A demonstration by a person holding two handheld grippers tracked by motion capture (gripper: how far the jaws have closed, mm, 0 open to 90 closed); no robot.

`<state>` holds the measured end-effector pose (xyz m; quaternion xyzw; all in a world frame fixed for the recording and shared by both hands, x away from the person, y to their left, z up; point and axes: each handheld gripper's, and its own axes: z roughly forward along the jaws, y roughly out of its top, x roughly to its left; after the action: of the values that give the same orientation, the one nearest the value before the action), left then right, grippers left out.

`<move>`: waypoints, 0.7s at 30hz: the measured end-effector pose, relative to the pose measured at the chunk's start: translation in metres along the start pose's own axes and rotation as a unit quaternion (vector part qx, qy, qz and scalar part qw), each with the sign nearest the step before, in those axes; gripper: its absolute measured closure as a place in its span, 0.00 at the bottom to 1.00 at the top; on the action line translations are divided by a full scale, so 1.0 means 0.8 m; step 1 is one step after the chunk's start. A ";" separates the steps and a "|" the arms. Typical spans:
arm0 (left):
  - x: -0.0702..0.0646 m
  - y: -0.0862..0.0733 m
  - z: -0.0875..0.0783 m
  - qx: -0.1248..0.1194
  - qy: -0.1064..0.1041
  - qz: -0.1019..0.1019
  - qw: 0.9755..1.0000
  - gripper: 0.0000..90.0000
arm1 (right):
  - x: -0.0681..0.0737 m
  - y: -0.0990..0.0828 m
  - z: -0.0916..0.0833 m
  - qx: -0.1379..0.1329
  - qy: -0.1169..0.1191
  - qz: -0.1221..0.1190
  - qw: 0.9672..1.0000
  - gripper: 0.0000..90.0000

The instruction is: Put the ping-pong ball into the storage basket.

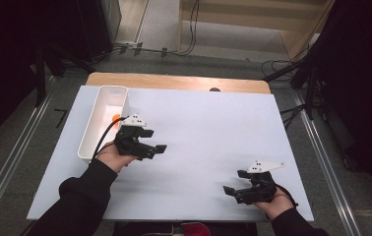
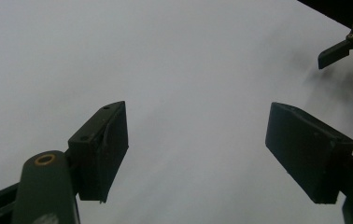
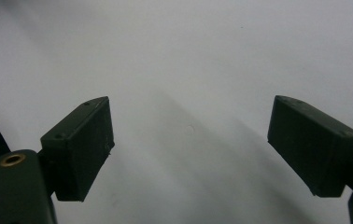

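Observation:
My left gripper (image 1: 155,140) is held over the left half of the white table top (image 1: 208,123), right beside a long white bin (image 1: 104,110), with its jaws pointing to the right. Its jaws stand open with nothing between them, and the left gripper view (image 2: 198,149) has bare white surface beneath them. My right gripper (image 1: 234,182) hovers near the front right of the table with its jaws pointing left. It is open too and holds nothing (image 3: 191,149). A small orange thing (image 1: 115,118) lies inside the bin, partly hidden behind the left gripper.
The right gripper's jaw tip (image 2: 340,49) shows at the top right of the left gripper view. A wooden strip (image 1: 174,81) runs along the table's far edge. Cables and dark stands lie on the floor beyond it.

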<state>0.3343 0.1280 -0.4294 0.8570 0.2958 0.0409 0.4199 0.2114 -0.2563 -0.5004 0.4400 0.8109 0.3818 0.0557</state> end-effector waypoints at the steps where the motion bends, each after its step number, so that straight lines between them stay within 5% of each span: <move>1: -0.001 -0.002 0.000 -0.003 -0.001 -0.002 1.000 0.24 | 0.000 0.000 0.000 0.000 -0.001 0.000 1.000 0.15; 21: -0.016 -0.034 -0.007 -0.012 -0.013 0.018 1.000 0.24 | 0.000 0.001 -0.001 -0.012 0.004 0.006 1.000 0.15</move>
<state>0.3091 0.1372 -0.4437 0.8575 0.2739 0.0408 0.4337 0.2119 -0.2568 -0.4990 0.4426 0.8041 0.3931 0.0555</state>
